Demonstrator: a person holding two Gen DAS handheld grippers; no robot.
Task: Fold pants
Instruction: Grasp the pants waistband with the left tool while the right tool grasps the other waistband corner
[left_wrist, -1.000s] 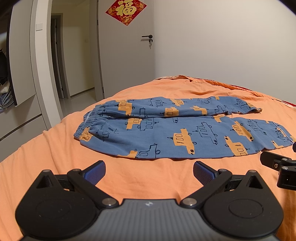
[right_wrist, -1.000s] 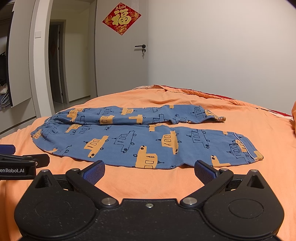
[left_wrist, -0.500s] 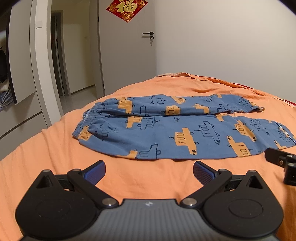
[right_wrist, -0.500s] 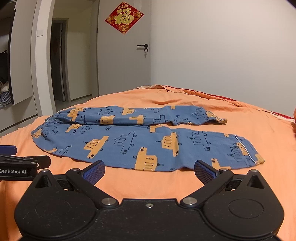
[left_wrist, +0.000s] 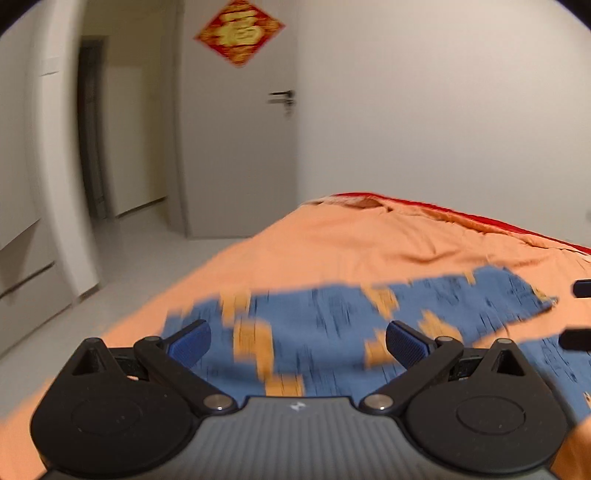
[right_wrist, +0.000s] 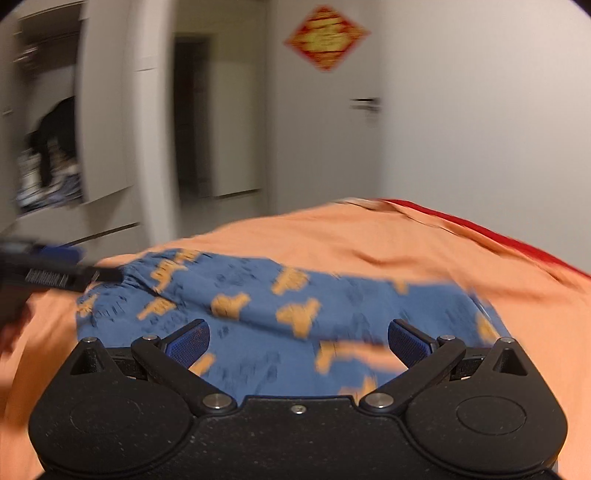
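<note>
- Left gripper (left_wrist: 297, 343): jaws spread wide, holding nothing, over the blue pants (left_wrist: 325, 325).
- Right gripper (right_wrist: 298, 341): jaws wide apart, empty.
- Pants lie on orange bedspread (left_wrist: 369, 240); views blurred.

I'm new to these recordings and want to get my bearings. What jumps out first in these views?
The blue pants with orange vehicle prints, spread across the orange bedsheet, fill the middle of both views. Each open tool, left and right, hovers low over them. A red diamond decoration hangs on the door behind.
</note>
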